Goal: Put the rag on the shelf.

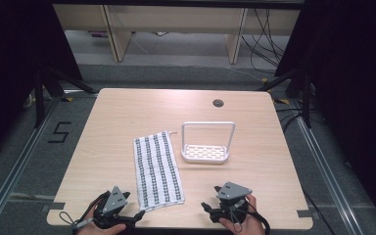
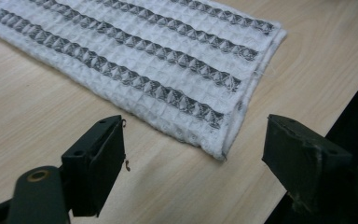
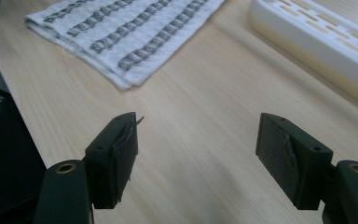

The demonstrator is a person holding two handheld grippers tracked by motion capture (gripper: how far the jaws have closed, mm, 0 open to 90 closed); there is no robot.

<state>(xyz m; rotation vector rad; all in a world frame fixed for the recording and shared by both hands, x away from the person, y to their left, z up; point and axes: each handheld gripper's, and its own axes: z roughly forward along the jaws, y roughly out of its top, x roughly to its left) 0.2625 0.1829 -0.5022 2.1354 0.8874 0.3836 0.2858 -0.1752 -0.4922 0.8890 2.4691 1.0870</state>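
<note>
one striped towel (image 1: 157,169), one white rack (image 1: 206,145), two claws, left (image 1: 136,216), right (image 1: 207,208)

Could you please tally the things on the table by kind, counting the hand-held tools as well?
Striped waffle towel: 1
White rack with a tall handle: 1
Hand-held tools: 2, the left tool and the right tool, both open with nothing between the jaws
Total: 4

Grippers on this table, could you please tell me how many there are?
2. The left gripper is at the table's near edge, beside the striped towel's near corner. The right gripper is at the near edge too, in front of the white rack. Both are open and empty.
</note>
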